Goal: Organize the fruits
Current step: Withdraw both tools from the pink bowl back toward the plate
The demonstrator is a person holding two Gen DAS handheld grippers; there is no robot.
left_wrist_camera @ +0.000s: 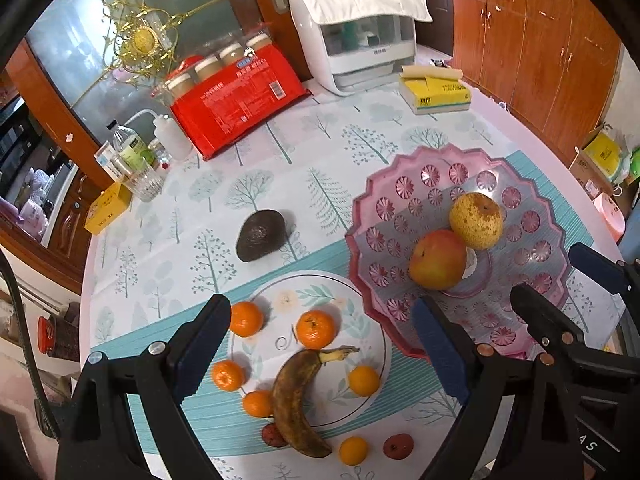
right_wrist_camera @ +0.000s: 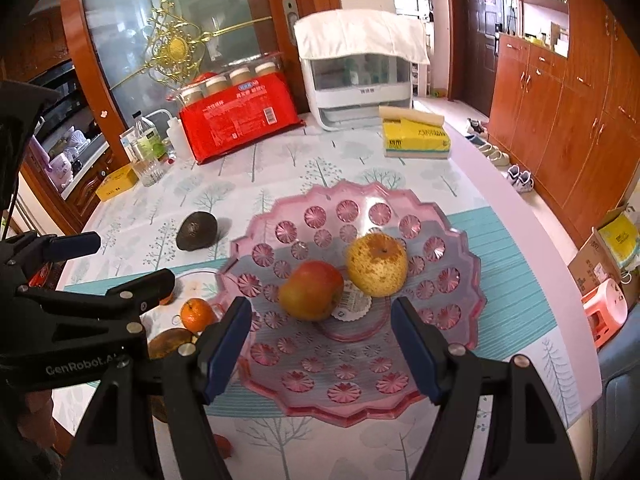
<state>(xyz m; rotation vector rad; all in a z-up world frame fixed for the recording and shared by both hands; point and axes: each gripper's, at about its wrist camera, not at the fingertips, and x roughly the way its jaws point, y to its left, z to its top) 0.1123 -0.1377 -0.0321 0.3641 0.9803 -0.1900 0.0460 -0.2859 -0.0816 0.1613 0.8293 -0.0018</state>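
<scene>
1. Wooden cabinets and a glass-panelled door closed in the room behind a round table (left_wrist_camera: pixel 168 248) laid with a tree-print cloth; at its far edge stood a white appliance (left_wrist_camera: pixel 356 36) under a cloth cover, a red package (left_wrist_camera: pixel 236 100), a yellow tissue pack (left_wrist_camera: pixel 436 94) and a cluster of bottles (left_wrist_camera: pixel 136 152).

2. Taking the pink scalloped bowl (left_wrist_camera: pixel 400 184) as landmark: an apple (left_wrist_camera: pixel 438 260) and a pear (left_wrist_camera: pixel 476 220) sat touching each other at its centre; a white plate (left_wrist_camera: pixel 280 292) lay just beside its near-left rim; an avocado (left_wrist_camera: pixel 260 234) rested alone on the cloth to its left, well apart from the plate.

3. On and around the plate lay several mandarins (left_wrist_camera: pixel 315 329) and a browned banana (left_wrist_camera: pixel 294 400); its long axis ran from a stem pointing toward the bowl back to a tip off the plate's near edge; two small red fruits (left_wrist_camera: pixel 397 446), too small to identify, sat beyond that edge.

4. The left gripper (left_wrist_camera: pixel 320 344) hung above the plate, jaws spread wide and holding nothing; the banana and the mandarins lay directly below its gap.

5. The right gripper (right_wrist_camera: pixel 322 348) hovered over the bowl's near half, jaws apart and empty; the apple sat just beyond its fingertips.

6. By my judgement the left hand was the nearer one for the loose fruit; a grasp on the banana would go across its curve.
</scene>
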